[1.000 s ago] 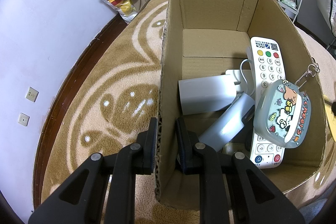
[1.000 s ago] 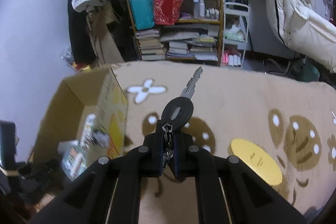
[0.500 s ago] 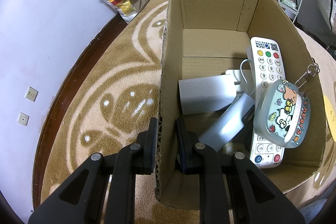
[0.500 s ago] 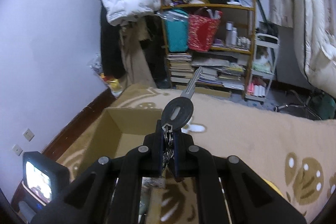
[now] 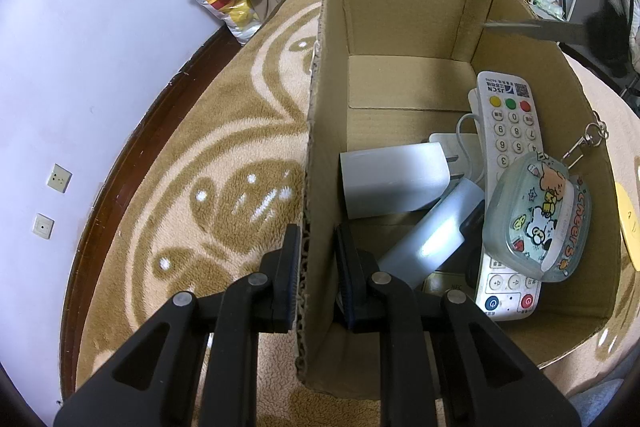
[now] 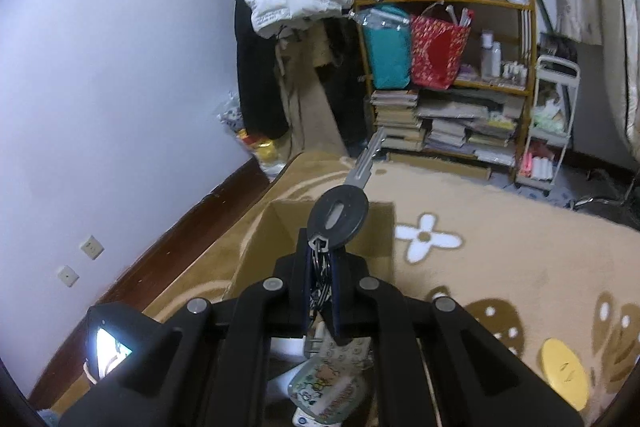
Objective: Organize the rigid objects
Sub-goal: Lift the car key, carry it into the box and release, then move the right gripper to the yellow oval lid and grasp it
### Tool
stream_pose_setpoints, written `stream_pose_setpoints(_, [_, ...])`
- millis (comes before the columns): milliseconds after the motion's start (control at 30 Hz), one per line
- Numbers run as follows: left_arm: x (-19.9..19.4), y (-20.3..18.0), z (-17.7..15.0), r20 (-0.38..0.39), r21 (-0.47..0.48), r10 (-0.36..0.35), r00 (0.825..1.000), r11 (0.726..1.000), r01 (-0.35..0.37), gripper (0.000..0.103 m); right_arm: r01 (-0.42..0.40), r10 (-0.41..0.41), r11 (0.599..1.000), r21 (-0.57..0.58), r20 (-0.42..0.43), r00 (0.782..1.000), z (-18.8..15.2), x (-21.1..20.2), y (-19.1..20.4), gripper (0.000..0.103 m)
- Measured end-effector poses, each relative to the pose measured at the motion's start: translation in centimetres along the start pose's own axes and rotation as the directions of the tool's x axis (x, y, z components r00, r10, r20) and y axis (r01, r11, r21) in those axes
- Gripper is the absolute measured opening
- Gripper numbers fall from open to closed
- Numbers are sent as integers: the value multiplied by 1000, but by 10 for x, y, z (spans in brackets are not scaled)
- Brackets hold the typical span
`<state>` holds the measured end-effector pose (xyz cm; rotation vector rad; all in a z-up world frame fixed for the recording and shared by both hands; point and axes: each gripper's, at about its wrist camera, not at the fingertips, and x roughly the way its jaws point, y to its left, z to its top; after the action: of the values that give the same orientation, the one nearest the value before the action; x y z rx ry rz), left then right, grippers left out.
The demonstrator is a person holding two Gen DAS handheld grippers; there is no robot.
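An open cardboard box stands on the carpet. My left gripper is shut on its left wall. Inside lie a white remote, a white charger block, a grey-white tube and a clear cartoon-printed case. My right gripper is shut on a bunch of keys; its black-headed key sticks up above the box. That key's blade shows blurred over the box's far right corner in the left wrist view.
A tan patterned carpet covers the floor. A yellow disc lies on it to the right of the box. A cluttered bookshelf, hanging coats and a white trolley line the far wall. A lilac wall with sockets is left.
My right gripper has carried the keys left, from over the carpet to above the box; the key now shows in the left wrist view. The left gripper has not moved.
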<state>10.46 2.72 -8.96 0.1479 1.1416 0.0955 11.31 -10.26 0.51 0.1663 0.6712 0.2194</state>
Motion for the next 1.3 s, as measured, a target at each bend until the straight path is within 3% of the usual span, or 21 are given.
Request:
stream_pose_setpoints(200, [0, -1, 0, 1, -4, -2, 1000, 1000, 2, 18, -64, 71, 995, 81, -89, 994, -13, 27, -13, 9])
stream_pose_setpoints(367, [0, 0, 0, 1, -6, -4, 1000, 1000, 4, 18, -54, 64, 996, 78, -145, 987, -26, 38, -16, 9])
stream_pose_setpoints(533, [0, 1, 0, 1, -5, -4, 1000, 1000, 4, 18, -48, 59, 996, 70, -167, 984, -34, 39, -18, 12])
stream_pose_setpoints(767, [2, 0, -1, 1, -4, -3, 1000, 1000, 3, 18, -6, 15, 998, 69, -128, 992, -31, 25, -21, 17])
stream_pose_setpoints(933, [2, -1, 0, 2, -4, -3, 1000, 1000, 3, 18, -7, 15, 997, 74, -111, 994, -27, 17, -30, 50])
stream_pose_setpoints(1067, [1, 0, -1, 1, -3, -2, 1000, 1000, 2, 18, 23, -17, 999, 49, -116, 993, -24, 13, -42, 61])
stream_pose_setpoints(1167, [1, 0, -1, 1, -3, -2, 1000, 1000, 2, 18, 59, -54, 997, 45, -111, 992, -21, 8, -54, 76])
stream_pose_setpoints(1233, [1, 0, -1, 1, -3, -3, 1000, 1000, 3, 18, 86, -80, 995, 49, -106, 991, -19, 4, -63, 93])
stream_pose_setpoints(1300, [1, 0, -1, 1, -2, -3, 1000, 1000, 3, 18, 111, -105, 992, 58, -106, 989, -17, 0, -74, 99])
